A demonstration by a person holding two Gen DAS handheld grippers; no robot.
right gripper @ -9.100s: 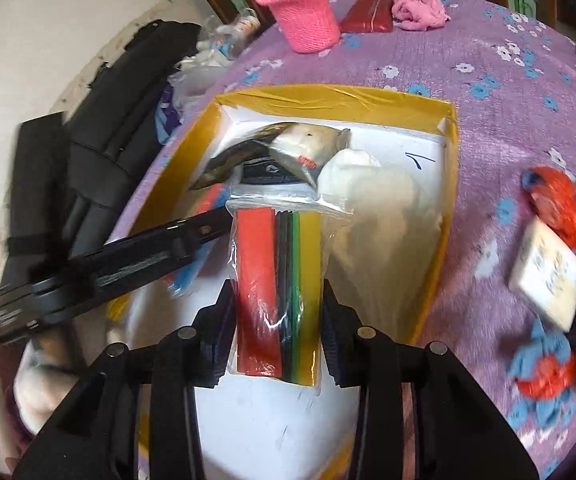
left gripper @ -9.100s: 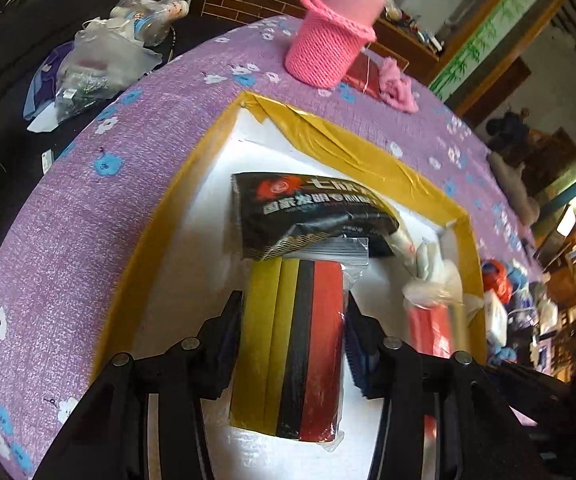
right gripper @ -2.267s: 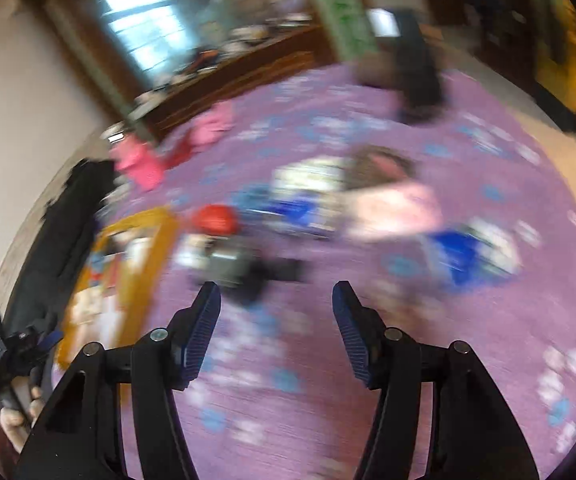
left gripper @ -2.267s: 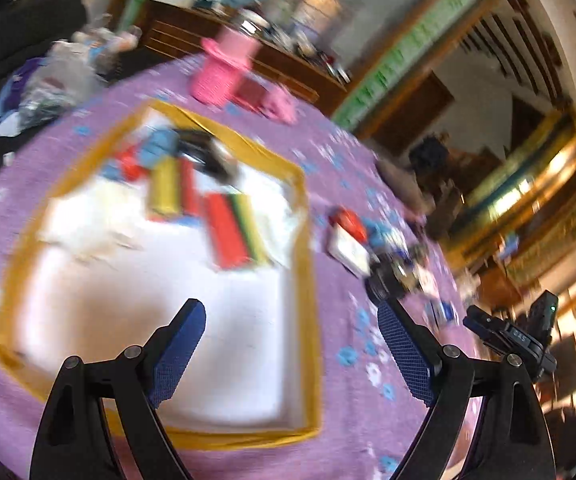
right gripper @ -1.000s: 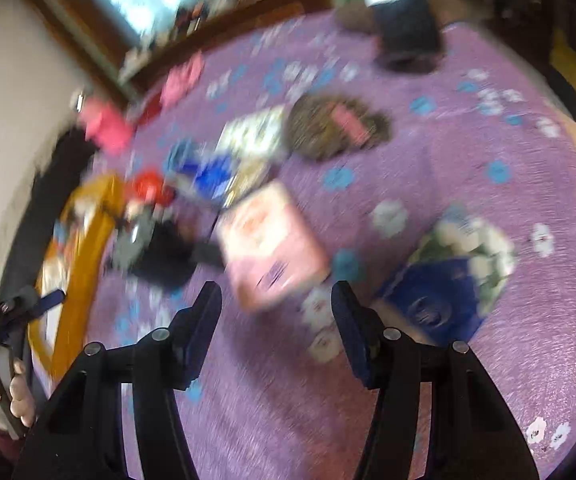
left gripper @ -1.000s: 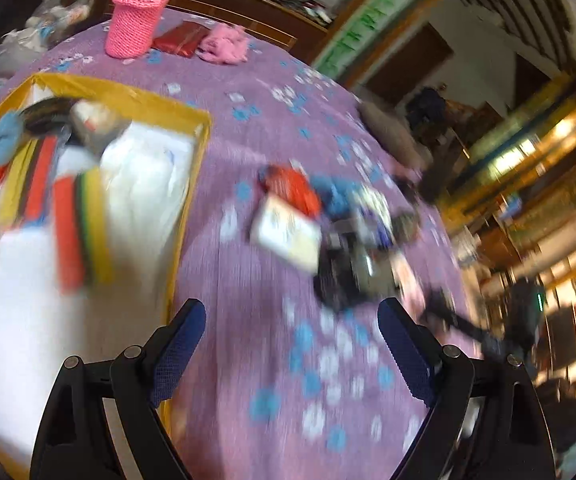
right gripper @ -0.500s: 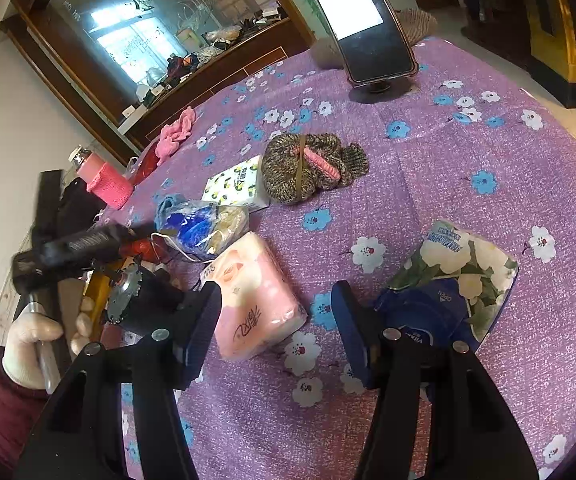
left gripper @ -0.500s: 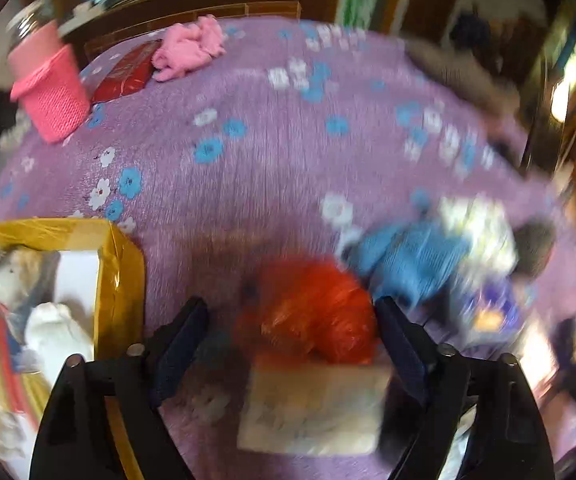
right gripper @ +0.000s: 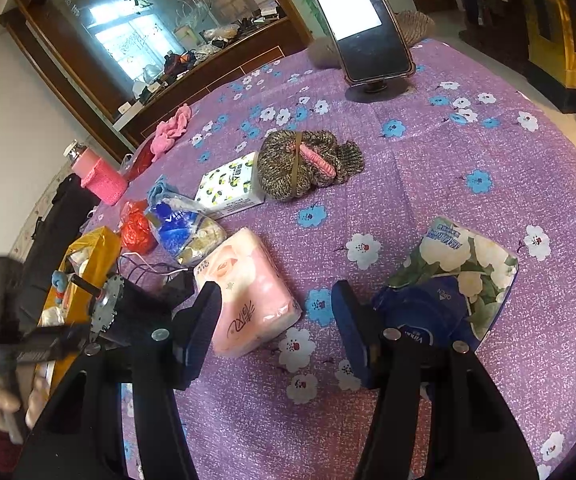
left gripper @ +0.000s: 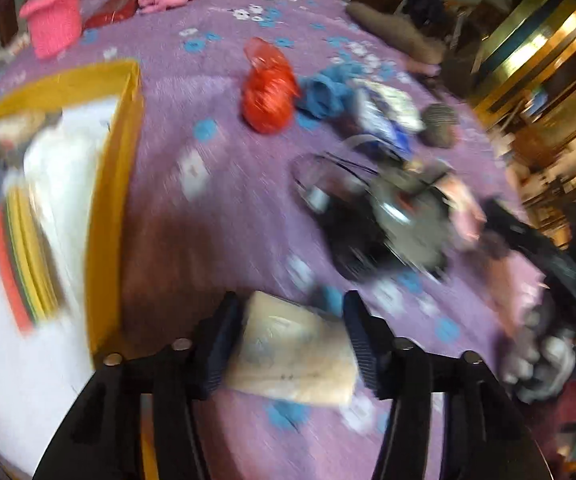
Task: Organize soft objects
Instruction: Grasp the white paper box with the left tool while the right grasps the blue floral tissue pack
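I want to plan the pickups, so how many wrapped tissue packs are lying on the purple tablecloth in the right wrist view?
3: pink pack ahead of the right gripper; blue floral pack right of it; white green-dotted pack farther back. More may be hidden.

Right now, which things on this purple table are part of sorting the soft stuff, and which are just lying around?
Part of the job:
cream packet in the left gripper
yellow-rimmed box
pink tissue pack ahead of the open right gripper
floral tissue pack
knitted bundle
red bag

Lying about:
phone on a stand
pink-sleeved bottle
black motor
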